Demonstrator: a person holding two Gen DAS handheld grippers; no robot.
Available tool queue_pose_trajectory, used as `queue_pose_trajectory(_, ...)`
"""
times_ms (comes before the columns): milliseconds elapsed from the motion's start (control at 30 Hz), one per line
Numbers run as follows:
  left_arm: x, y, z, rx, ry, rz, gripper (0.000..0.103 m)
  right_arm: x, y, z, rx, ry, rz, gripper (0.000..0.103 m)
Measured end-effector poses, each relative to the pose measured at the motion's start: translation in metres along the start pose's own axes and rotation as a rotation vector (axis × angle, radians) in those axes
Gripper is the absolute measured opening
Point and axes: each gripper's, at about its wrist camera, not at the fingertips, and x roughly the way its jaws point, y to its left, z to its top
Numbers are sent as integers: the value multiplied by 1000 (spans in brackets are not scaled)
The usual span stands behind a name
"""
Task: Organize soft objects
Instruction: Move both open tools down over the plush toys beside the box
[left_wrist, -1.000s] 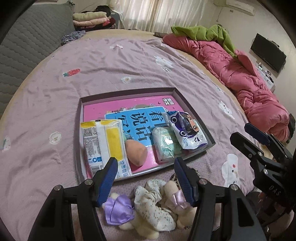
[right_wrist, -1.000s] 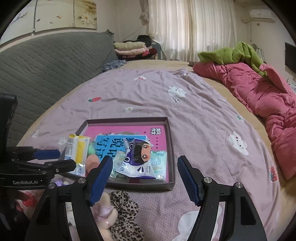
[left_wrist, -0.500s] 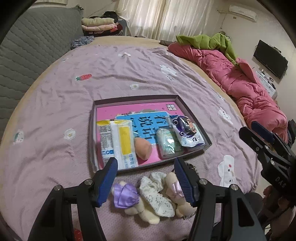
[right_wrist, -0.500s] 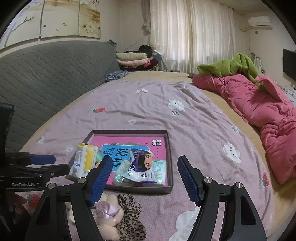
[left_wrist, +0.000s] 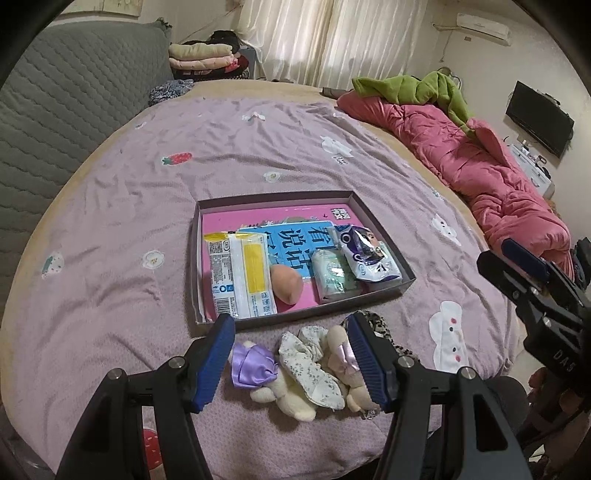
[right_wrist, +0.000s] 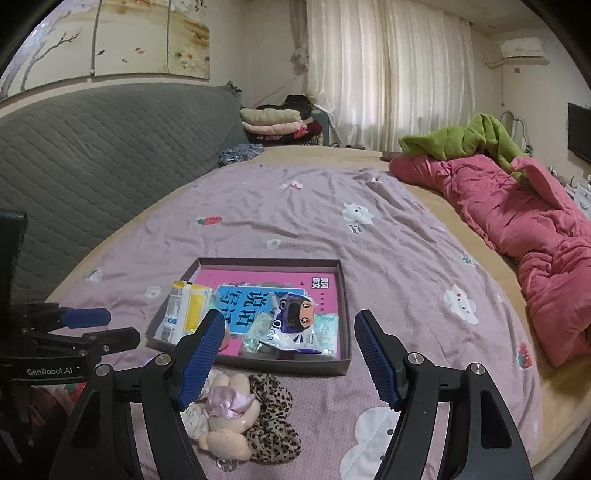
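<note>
Left wrist view: the left gripper fills the bottom of the frame, jaws spread wide with nothing between the pads. Just beyond and partly behind its blue fingertips, at lower centre, a heap of soft things lies on the mauve bedspread: a purple satin scrunchie to the left, a floral scrunchie in the middle, a cream plush under them, a pink bow and a bit of leopard scrunchie beside the right finger. Above the heap, at centre, sits a shallow dark box with a pink book as its floor. In the box lie, from left to right, a white-and-yellow pack, a peach sponge, a green tissue pack and a purple cartoon pouch. The right gripper enters at the right edge. A pink quilt runs down the upper right.

Right wrist view: the right gripper takes the bottom, jaws spread and empty. The box is at centre, just above the fingertips, with the pouch foremost and the white-and-yellow pack leaning at its left side. Below the box, at lower left of centre, the plush with its bow touches the leopard scrunchie. The left gripper shows at the left edge, its jaws apart.
</note>
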Motion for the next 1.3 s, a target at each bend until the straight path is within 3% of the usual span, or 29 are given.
queue_pose_trajectory(600, -2, 1, -11, -11, 15, 8, 63, -3, 3, -17, -3, 55, 26, 74)
queue_pose_trajectory(1300, 34, 19, -83, -6, 185, 20, 63, 21, 21, -64, -53, 177, 84, 74)
